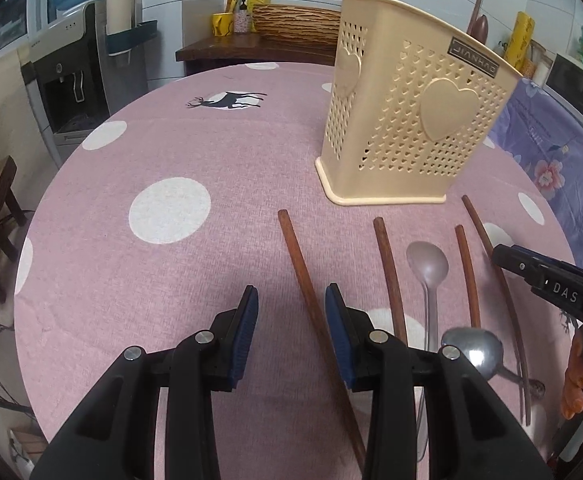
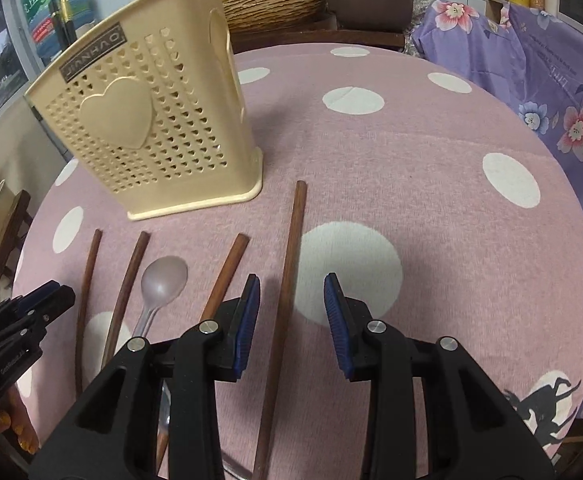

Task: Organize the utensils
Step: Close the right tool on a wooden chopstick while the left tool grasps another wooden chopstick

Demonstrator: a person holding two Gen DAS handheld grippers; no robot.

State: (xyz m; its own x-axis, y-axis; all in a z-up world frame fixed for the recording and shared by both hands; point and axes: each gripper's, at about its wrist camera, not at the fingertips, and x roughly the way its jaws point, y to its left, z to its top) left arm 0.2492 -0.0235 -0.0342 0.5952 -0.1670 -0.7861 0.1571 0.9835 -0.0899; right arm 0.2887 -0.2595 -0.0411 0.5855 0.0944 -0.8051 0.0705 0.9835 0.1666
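Left gripper (image 1: 291,300) hovers, jaws apart and empty, over the pink cloth (image 1: 171,152); four chopsticks (image 1: 311,300) and two spoons (image 1: 427,268) lie before the cream holder (image 1: 407,116); right gripper (image 2: 291,292) gapes empty above the rightmost chopstick (image 2: 287,280)

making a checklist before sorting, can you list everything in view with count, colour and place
utensil holder: one, cream, perforated with hearts, upright on table
chopsticks: four, brown wood, lying in front of holder
spoons: two, metal, among the chopsticks
tablecloth: one, pink with white dots, covering table
floral cloth: one, purple, right of table
left gripper: black, blue pads, open over leftmost chopstick
right gripper: same, open over rightmost chopstick
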